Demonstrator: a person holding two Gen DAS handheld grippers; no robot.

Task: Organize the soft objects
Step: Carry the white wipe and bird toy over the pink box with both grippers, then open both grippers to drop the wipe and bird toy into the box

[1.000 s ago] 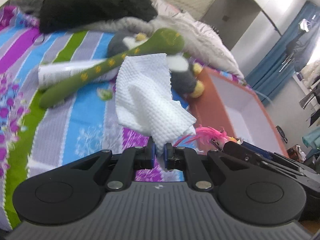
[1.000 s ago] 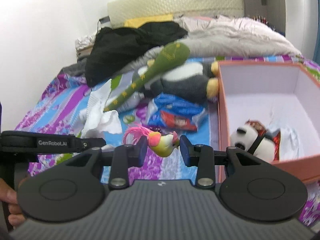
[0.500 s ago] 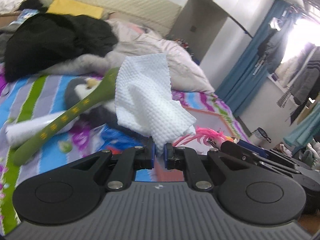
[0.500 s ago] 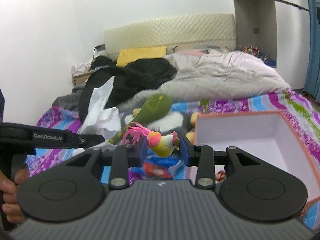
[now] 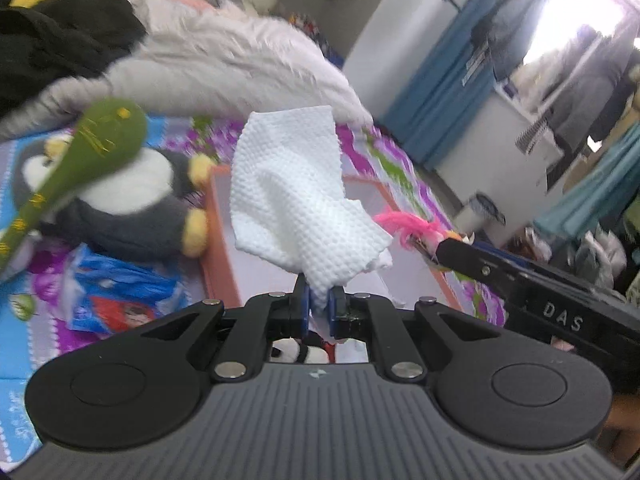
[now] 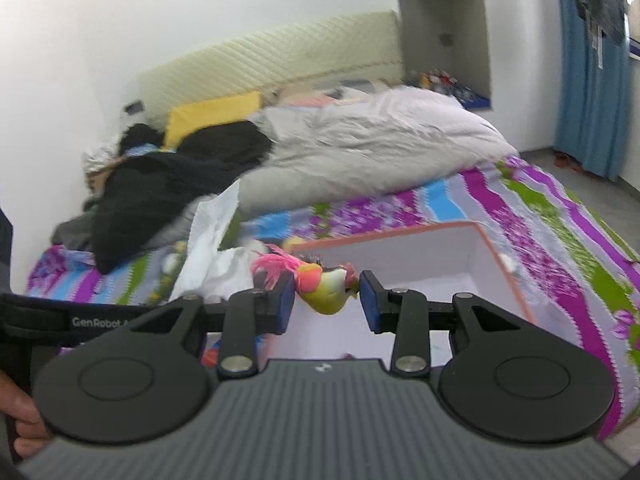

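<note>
The left gripper (image 5: 318,308) is clamped on the lower corner of a white paper towel (image 5: 296,196), which stands up from its fingers in front of the orange box (image 5: 222,240); the right gripper (image 6: 326,300) pinches a small yellow-green toy bird (image 6: 324,284) with a pink crest, held above the near side of the box's white interior; a plush panda (image 5: 286,354) shows low in the box, mostly hidden by the left gripper; left of the box lie a grey penguin plush (image 5: 132,204), a green plush snake (image 5: 76,160) across it and a blue plastic packet (image 5: 120,296), all on the striped bedspread (image 6: 560,232); beyond the box a grey duvet (image 6: 368,140) is heaped
</note>
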